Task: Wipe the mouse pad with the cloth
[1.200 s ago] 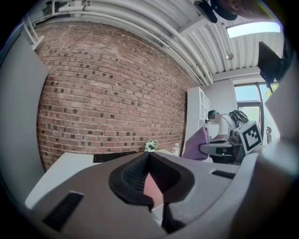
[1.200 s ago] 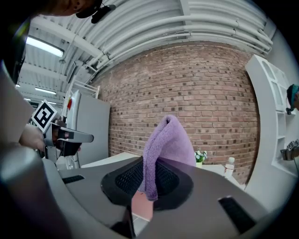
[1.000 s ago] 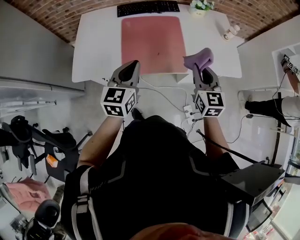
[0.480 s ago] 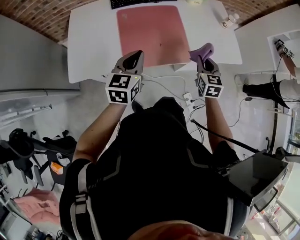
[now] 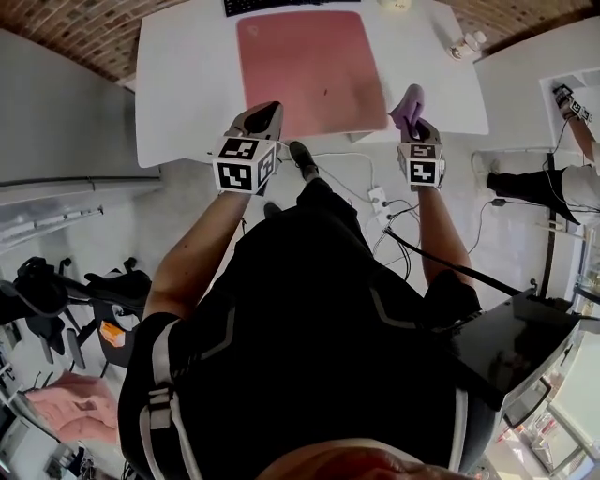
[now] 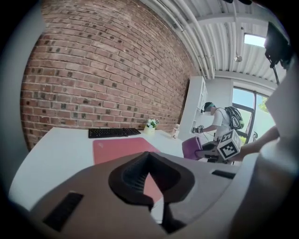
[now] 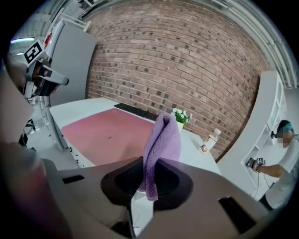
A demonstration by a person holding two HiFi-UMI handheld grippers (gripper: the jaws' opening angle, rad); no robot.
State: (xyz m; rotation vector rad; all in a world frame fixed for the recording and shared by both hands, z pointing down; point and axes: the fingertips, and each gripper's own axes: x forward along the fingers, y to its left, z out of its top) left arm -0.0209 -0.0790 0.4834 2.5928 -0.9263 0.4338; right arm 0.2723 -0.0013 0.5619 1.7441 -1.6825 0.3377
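Note:
A pink mouse pad (image 5: 309, 70) lies on the white table (image 5: 187, 84), in front of a black keyboard (image 5: 272, 6). My right gripper (image 5: 411, 111) is shut on a folded purple cloth (image 5: 410, 98) that stands up from its jaws, just off the pad's front right corner. In the right gripper view the cloth (image 7: 162, 142) rises between the right gripper's (image 7: 152, 175) pads, with the mouse pad (image 7: 105, 133) ahead to the left. My left gripper (image 5: 265, 114) hangs at the table's front edge by the pad's front left corner. The left gripper (image 6: 149, 161) is shut, nothing in it.
A small flower pot (image 7: 180, 117) and a bottle (image 7: 208, 140) stand at the table's back right. Cables and a power strip (image 5: 380, 199) lie on the floor under the table edge. A white shelf unit (image 6: 196, 109) and a second person (image 6: 216, 120) are to the right.
Both grippers have moved forward to the table's front edge, and the right one still grips the cloth. The cloth now sits beside the pad's front right corner.

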